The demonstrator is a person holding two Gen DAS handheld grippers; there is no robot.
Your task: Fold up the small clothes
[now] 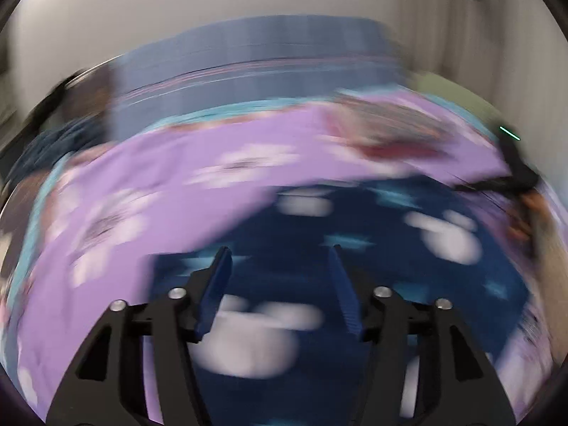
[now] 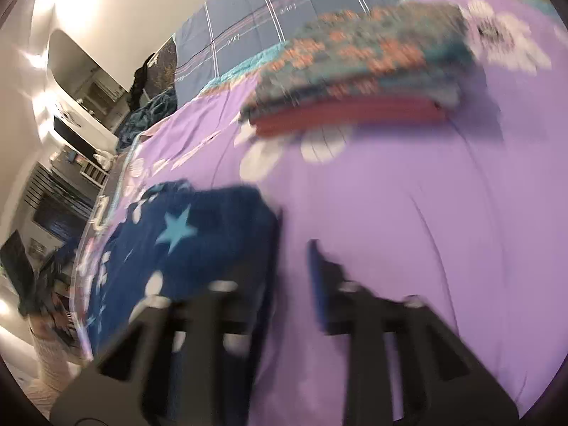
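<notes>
A dark blue small garment (image 1: 372,266) with light blue stars and white shapes lies on the purple bedspread (image 1: 170,184). My left gripper (image 1: 280,252) is open just above it, holding nothing. In the right wrist view the same garment (image 2: 184,241) lies to the left of my right gripper (image 2: 294,227), which is open and empty over the purple bedspread (image 2: 408,213). A stack of folded clothes (image 2: 358,78), patterned on top and red below, sits further back; it also shows in the left wrist view (image 1: 387,131). Both views are motion-blurred.
A grey-blue quilt with white lines (image 2: 269,10) lies at the head of the bed. Dark clothes (image 2: 152,106) are heaped at the bed's left edge. Shelves and furniture (image 2: 67,149) stand beyond that edge. The other gripper (image 1: 514,167) shows at right.
</notes>
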